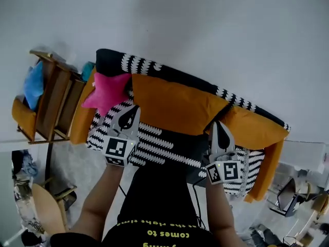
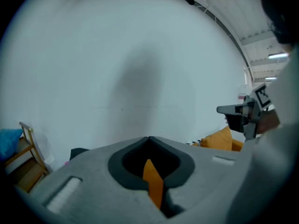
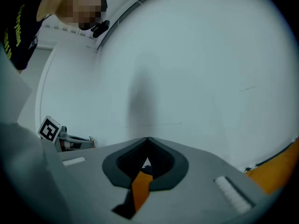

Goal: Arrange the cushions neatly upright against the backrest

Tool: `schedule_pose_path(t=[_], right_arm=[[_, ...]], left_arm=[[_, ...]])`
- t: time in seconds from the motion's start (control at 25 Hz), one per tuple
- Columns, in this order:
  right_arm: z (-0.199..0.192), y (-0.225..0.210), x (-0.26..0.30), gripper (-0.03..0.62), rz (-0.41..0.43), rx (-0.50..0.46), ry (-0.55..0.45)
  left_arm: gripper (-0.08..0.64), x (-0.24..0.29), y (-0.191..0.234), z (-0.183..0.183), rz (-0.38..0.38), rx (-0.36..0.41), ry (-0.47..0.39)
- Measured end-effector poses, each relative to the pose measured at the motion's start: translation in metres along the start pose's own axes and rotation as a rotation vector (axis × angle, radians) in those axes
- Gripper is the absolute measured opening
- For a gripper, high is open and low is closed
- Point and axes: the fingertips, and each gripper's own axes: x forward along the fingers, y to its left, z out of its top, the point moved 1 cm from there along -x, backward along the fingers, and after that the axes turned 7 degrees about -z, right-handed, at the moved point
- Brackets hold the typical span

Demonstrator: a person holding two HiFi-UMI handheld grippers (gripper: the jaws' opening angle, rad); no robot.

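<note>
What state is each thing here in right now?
left gripper: shut, empty.
right gripper: shut, empty.
pink star cushion: propped at the end of the sofa.
long orange cushion: upright against the backrest.
blue cushion: lying on the wooden chair.

Plenty of open air up top, the whole upper half of the frame is just bare wall [image 1: 205, 24] behind the sofa [image 1: 139, 63]. Lower down it gets tight. The big orange cushion [image 1: 175, 104] stretches across mid-frame and blocks the way to the backrest. The pink cushion [image 1: 105, 91] sits right at its left end, and a wooden rack [image 1: 54, 99] crowds the sofa's left side. The striped seat [image 1: 159, 143] at centre is open.
</note>
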Motion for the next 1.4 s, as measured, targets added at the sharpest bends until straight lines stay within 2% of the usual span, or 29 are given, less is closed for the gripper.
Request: schedule_pose_path(t=[0.32, 0.48, 0.64, 1.08, 1.4], right_arm=[[0.047, 0.028, -0.007, 0.011, 0.091, 0.015, -0.035], [0.054, 0.029, -0.016, 0.011, 0.117, 0.082, -0.029], [0.070, 0.030, -0.015, 0.011, 0.135, 0.051, -0.043], [0.113, 0.030, -0.003, 0.011, 0.150, 0.026, -0.112], [0.122, 0.042, -0.016, 0.011, 0.188, 0.021, -0.108]], left_arm=[[-0.002, -0.019, -0.036, 0.054, -0.033, 0.010, -0.046], [-0.002, -0.024, -0.050, 0.077, -0.035, 0.025, -0.079], [-0.002, -0.023, -0.062, 0.093, -0.039, 0.038, -0.103], [-0.002, -0.033, -0.070, 0.101, -0.015, 0.018, -0.132], [-0.002, -0.042, -0.075, 0.110, -0.010, 0.011, -0.160]])
